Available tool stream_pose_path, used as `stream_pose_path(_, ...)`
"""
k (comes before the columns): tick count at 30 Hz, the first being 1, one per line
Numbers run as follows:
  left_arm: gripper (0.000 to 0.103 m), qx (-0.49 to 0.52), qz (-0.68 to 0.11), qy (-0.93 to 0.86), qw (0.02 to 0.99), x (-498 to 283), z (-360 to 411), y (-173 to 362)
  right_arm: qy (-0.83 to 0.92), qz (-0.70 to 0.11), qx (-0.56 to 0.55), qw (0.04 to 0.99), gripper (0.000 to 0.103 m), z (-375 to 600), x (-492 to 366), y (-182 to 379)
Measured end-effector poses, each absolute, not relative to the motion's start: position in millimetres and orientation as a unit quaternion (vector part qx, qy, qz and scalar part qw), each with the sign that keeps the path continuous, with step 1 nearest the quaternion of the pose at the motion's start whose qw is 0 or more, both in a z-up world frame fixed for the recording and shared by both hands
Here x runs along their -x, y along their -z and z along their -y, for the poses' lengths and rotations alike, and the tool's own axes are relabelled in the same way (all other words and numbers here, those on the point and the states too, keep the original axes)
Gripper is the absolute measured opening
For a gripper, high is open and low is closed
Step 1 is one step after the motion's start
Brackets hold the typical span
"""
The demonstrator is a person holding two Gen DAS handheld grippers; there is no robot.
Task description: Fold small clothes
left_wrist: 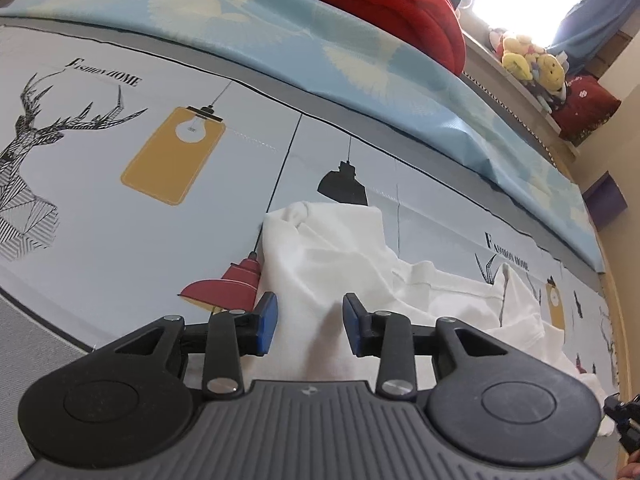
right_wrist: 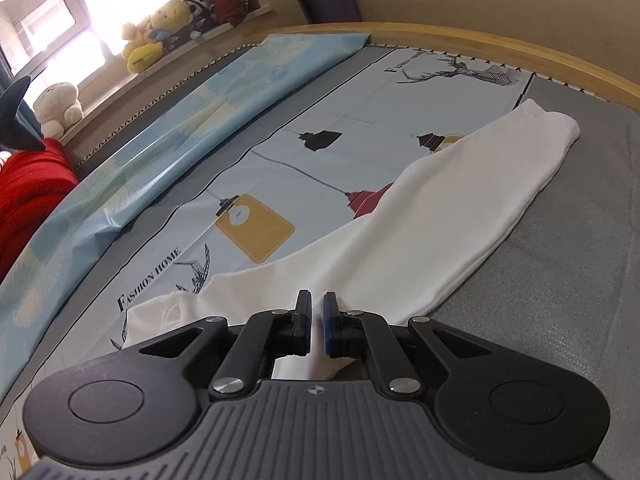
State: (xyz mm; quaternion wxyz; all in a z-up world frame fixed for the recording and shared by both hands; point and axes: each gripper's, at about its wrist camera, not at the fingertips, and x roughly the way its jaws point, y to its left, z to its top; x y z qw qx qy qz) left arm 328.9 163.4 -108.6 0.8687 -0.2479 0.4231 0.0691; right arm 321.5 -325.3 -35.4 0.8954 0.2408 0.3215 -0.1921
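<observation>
A white garment lies rumpled on the printed bed sheet. In the left wrist view its near part bunches up in folds. My left gripper hangs over that bunched end with its blue pads apart, so it is open, and a low ridge of cloth rises in the gap without touching either pad. In the right wrist view the garment stretches away as a long smooth band toward the far right. My right gripper is shut on the garment's near edge, with white cloth showing in the thin slit between its pads.
A light blue patterned blanket lies folded along the far side of the bed, with a red quilt beyond it. Plush toys line the window ledge. A wooden bed rim bounds the mattress, and grey mattress cloth lies right of the garment.
</observation>
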Motion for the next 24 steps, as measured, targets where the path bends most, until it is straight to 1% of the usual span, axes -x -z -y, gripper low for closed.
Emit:
stream_pose_path(3,0.039,0.233,-0.423,-0.074,0.872,-332.7,-160.9,111.9,0.193,-0.32,-0.245,0.894,0.006,326.5,-323.4,35.6)
stream_pose_path(4,0.035,0.229,-0.425,-0.074,0.873,-334.0,-160.2,113.5,0.194,-0.32,-0.247,0.894,0.006,326.7,-323.8,35.7)
stream_pose_path(5,0.026,0.221,-0.428,-0.071,0.874,-335.4,-159.2,115.2,0.194,-0.32,-0.248,0.893,0.006,326.7,-324.2,35.8)
stream_pose_path(6,0.0,0.213,-0.431,-0.066,0.874,-336.4,-158.3,116.0,0.194,-0.32,-0.249,0.893,0.006,326.4,-324.4,35.9)
stream_pose_path(7,0.0,0.203,-0.429,-0.068,0.877,-335.8,-158.1,115.0,0.195,-0.32,-0.248,0.893,0.006,326.2,-324.6,36.0)
stream_pose_path(9,0.0,0.188,-0.402,-0.1,0.891,-329.6,-163.7,105.3,0.193,-0.32,-0.248,0.894,0.006,326.3,-325.3,36.3)
stream_pose_path(11,0.0,0.201,-0.385,-0.129,0.891,-324.2,-176.1,99.2,0.193,-0.321,-0.252,0.893,0.006,326.4,-325.8,36.3)
stream_pose_path(13,0.0,0.202,-0.384,-0.16,0.886,-320.2,-186.9,97.6,0.19,-0.32,-0.255,0.892,0.006,325.9,-326.3,36.3)
stream_pose_path(15,0.001,0.23,-0.392,-0.172,0.874,-317.4,-198.9,98.8,0.182,-0.322,-0.256,0.893,0.006,324.9,-327.3,36.5)
stream_pose_path(17,0.002,0.232,-0.397,-0.162,0.873,-316.1,-200.1,94.4,0.173,-0.324,-0.256,0.894,0.006,322.4,-328.5,36.6)
stream_pose_path(19,0.015,0.219,-0.402,-0.145,0.877,-316.5,-193.9,87.5,0.159,-0.331,-0.259,0.893,0.006,319.7,-330.3,38.4)
stream_pose_path(21,0.016,0.211,-0.397,-0.129,0.884,-314.9,-190.2,82.9,0.147,-0.34,-0.262,0.891,0.006,316.5,-331.9,40.7)
stream_pose_path(23,0.016,0.218,-0.401,-0.109,0.883,-313.8,-187.5,84.0,0.134,-0.357,-0.265,0.886,0.011,313.0,-334.7,45.4)
stream_pose_path(24,0.016,0.229,-0.405,-0.1,0.879,-313.8,-188.2,87.4,0.132,-0.367,-0.267,0.881,0.015,311.6,-335.9,48.6)
